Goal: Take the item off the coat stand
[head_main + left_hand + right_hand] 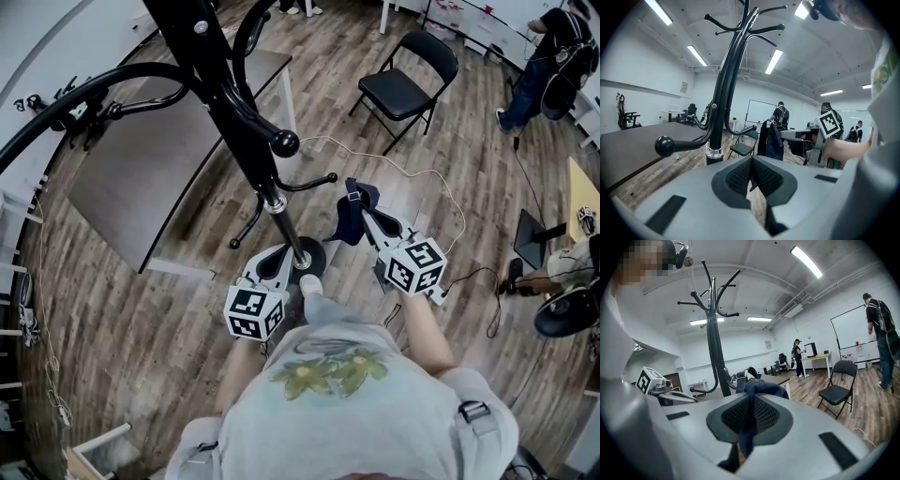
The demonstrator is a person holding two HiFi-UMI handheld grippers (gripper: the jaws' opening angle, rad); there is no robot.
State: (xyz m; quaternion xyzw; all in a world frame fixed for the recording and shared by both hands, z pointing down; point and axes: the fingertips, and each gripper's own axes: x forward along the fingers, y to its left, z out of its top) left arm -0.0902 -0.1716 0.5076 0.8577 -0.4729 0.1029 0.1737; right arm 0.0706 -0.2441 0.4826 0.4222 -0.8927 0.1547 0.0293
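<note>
Item in sight: we have the dark blue item (345,225), soft fabric with a strap and buckle at its top, pinched in the right gripper (364,214). In the right gripper view its fingers (766,416) are pressed together on the cloth, and the dark blue item (757,387) bunches up over the tips and trails down through the slit between them. From the head view it hangs over the wooden floor (187,309), just to the right of the coat stand (239,122). It sits just beside a low hook (323,177), and we cannot say for sure whether the two touch.

Over to the left gripper (281,253). It sits low, right by the stand's round base (314,255). In the left gripper view its fingers (736,178) are closed against each other with nothing between them. The black pole of the coat stand (723,93) rises just ahead, a knobbed arm (665,146) pokes out to the left, and the dark blue item (773,140) dangles from the other gripper beyond.

Our own light shoe (310,285) stands next to the base. A dark-topped table (141,178) sits to the left of the stand. A white cable (412,172) loops across the boards, a black folding chair (405,84) stands well apart beyond it, and another person (553,56) is far off at the top right.
</note>
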